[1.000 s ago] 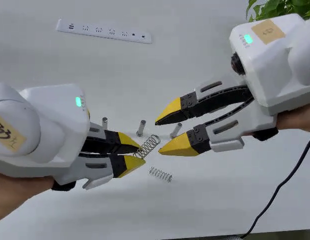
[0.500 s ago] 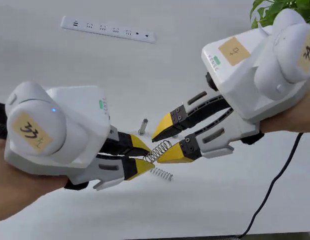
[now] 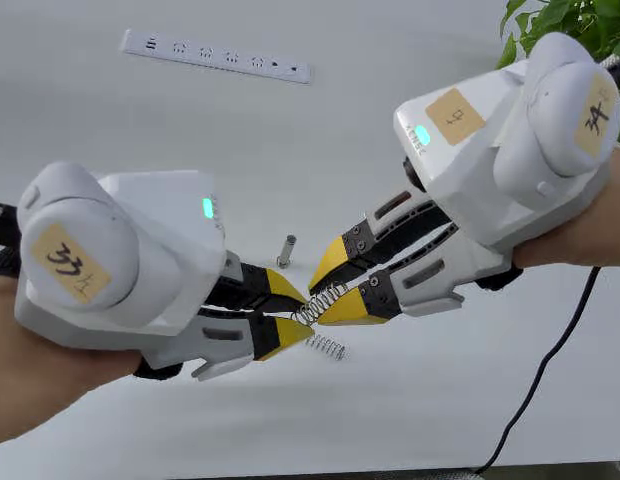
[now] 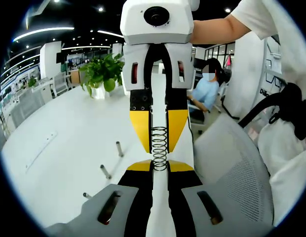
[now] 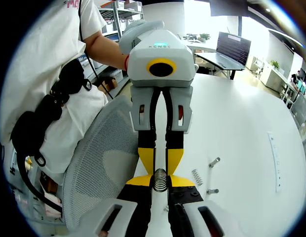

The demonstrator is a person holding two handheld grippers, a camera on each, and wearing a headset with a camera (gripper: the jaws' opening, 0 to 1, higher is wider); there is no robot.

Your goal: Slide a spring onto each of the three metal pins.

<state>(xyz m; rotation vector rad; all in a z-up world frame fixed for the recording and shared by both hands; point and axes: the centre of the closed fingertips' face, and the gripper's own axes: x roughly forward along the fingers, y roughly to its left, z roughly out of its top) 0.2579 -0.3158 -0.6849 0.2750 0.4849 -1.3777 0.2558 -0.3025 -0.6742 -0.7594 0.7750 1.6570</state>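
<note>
A steel spring (image 3: pixel 320 300) hangs in the air between my two grippers. My left gripper (image 3: pixel 290 312) is shut on its near end; in the left gripper view the spring (image 4: pixel 159 145) rises from my yellow tips (image 4: pixel 158 166). My right gripper (image 3: pixel 317 302) faces it, its jaws pressed against both sides of the far end. From the right gripper view the spring (image 5: pixel 160 180) shows end-on between that gripper's tips (image 5: pixel 160 181). A second spring (image 3: pixel 325 347) lies on the table below. One pin (image 3: pixel 287 250) stands behind the jaws; three pins (image 4: pixel 119 148) (image 4: pixel 105 171) (image 4: pixel 86 195) stand in a row.
A white power strip (image 3: pixel 215 55) lies at the back of the white table (image 3: pixel 390 130). A plant (image 3: pixel 565 20) stands at the back right. A black cable (image 3: pixel 550 370) runs off the front right edge. A grey mesh chair (image 5: pixel 94 163) stands beside the table.
The right gripper came in toward the left one and narrowed its jaws around the spring's free end. The left gripper kept hold of the spring and rose slightly.
</note>
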